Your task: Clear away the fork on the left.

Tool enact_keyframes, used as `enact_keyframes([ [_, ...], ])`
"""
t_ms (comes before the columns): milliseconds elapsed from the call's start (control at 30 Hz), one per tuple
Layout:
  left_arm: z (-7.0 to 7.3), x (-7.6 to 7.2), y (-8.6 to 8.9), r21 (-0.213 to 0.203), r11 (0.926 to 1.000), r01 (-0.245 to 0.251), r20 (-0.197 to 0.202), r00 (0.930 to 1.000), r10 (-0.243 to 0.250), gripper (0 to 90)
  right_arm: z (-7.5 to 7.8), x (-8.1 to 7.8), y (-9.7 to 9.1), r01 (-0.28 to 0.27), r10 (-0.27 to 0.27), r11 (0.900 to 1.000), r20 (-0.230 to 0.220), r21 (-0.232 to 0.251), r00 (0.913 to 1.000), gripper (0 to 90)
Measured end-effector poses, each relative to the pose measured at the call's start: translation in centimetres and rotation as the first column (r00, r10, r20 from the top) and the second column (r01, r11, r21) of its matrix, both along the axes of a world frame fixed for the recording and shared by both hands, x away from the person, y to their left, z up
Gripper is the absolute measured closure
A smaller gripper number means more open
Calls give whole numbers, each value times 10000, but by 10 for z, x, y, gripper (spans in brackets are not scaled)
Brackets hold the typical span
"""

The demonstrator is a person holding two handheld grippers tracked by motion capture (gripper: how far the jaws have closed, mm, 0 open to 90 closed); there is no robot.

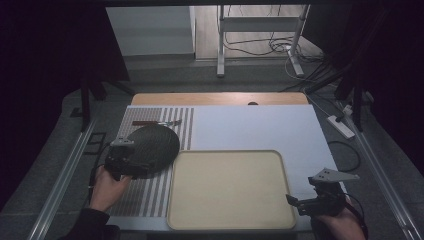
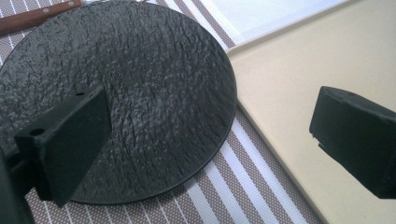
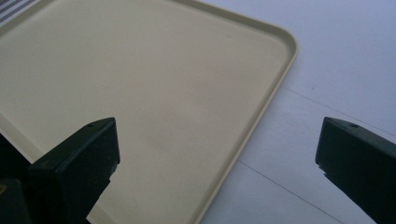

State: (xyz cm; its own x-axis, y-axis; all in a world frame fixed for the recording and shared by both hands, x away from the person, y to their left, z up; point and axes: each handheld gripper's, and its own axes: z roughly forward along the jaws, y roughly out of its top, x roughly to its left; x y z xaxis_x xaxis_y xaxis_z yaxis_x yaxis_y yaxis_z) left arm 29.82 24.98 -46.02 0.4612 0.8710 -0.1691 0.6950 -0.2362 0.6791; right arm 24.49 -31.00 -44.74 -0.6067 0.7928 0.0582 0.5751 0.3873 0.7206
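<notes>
A round black textured plate (image 1: 152, 142) (image 2: 140, 79) lies flat on a brown-and-white striped placemat (image 1: 145, 192) (image 2: 238, 186). My left gripper (image 1: 131, 165) (image 2: 210, 140) hovers open over the plate's near edge. One jaw is above the plate and the other above the beige tray (image 1: 230, 190) (image 2: 299, 70), and nothing is held. The tray is bare. My right gripper (image 1: 295, 201) (image 3: 217, 163) stands open at the tray's (image 3: 140, 79) near right corner, one jaw over the tray and one over the white board (image 3: 336, 51).
A utensil with a wooden handle (image 1: 150, 122) (image 2: 37, 14) lies on the placemat behind the plate. The white board (image 1: 255, 127) covers the tabletop behind and right of the tray. Beyond the table are a metal stand (image 1: 257, 30), cables and a power strip (image 1: 341, 126).
</notes>
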Motion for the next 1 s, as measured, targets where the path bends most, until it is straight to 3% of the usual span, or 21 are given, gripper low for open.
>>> enact_keyframes([
  [1000,-1,49,-2,632,9975,300,-176,9994,-290,0,0,0,0,-14,14,10000,-32,40,10000,3],
])
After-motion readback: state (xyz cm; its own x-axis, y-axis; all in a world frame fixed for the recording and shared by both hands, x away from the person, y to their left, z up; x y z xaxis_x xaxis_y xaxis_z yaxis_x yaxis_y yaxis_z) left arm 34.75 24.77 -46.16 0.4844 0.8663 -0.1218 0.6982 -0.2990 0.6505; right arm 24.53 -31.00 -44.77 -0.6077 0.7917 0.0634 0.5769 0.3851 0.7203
